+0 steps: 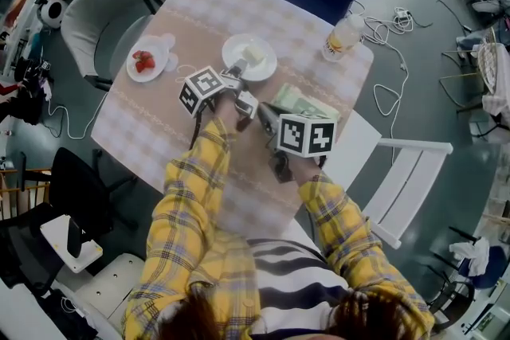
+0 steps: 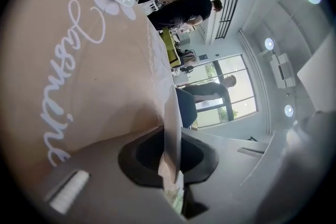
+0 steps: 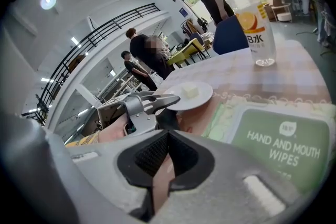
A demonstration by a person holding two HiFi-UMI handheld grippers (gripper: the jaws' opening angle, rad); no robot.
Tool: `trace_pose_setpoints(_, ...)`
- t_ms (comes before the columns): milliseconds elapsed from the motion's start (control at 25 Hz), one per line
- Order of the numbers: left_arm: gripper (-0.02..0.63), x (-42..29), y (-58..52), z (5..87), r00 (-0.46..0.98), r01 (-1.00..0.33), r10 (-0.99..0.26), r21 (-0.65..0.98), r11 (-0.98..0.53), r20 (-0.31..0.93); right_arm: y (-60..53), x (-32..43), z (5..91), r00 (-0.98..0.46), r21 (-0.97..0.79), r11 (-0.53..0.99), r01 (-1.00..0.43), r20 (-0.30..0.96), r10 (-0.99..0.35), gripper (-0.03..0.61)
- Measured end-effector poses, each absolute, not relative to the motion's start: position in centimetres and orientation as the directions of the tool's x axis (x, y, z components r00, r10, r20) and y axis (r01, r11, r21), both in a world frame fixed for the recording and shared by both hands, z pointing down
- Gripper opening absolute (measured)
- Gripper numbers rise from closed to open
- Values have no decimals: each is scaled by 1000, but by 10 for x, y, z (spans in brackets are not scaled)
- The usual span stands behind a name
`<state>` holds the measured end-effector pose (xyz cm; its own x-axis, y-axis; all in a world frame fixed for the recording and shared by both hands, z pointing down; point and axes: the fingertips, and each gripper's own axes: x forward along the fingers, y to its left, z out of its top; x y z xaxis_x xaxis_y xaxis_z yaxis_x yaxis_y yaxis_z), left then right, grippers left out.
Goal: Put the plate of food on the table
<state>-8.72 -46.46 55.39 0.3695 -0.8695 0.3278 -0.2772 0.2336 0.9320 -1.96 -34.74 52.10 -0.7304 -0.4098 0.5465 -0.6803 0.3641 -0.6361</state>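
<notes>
A white plate (image 1: 249,56) with a pale cube of food (image 3: 189,91) is on or just above the beige runner, near the middle of the table. My left gripper (image 1: 236,80) is shut on its near rim. In the left gripper view that rim (image 2: 171,123) stands edge-on between the pads. The right gripper view shows the left gripper (image 3: 157,104) clamping the plate (image 3: 195,97) from the side. My right gripper (image 1: 264,115) hovers just right of the left one, over the runner. Its jaws (image 3: 167,152) are shut with nothing in them.
A second plate with strawberries (image 1: 147,60) sits at the table's left. A green pack of hand and mouth wipes (image 1: 301,103) lies right of my grippers. A drink bottle (image 1: 343,37) stands at the far right corner. Chairs ring the table (image 1: 135,131); people stand beyond.
</notes>
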Motion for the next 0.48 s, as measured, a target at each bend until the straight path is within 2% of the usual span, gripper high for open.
trace_pose_setpoints(120, 10, -88, -464, 553, 384, -329, -851, 914, 236, 358, -349, -21, 520, -733, -639, 365, -677, 544, -408, -4)
trace_pose_setpoints(240, 87, -86, -460, 557, 428, -382, -809, 892, 243, 403, -348, -23, 521, -736, -644, 362, -674, 544, -403, -4)
trace_pose_setpoints(360, 136, -91, -455, 558, 425, -438, -787, 863, 253, 447, -348, -23, 521, -737, -650, 354, -672, 543, -402, -3)
trace_pose_setpoints(480, 194, -93, -451, 560, 433, -564, -742, 796, 219, 511, -349, -25, 522, -737, -652, 351, -672, 542, -404, -4)
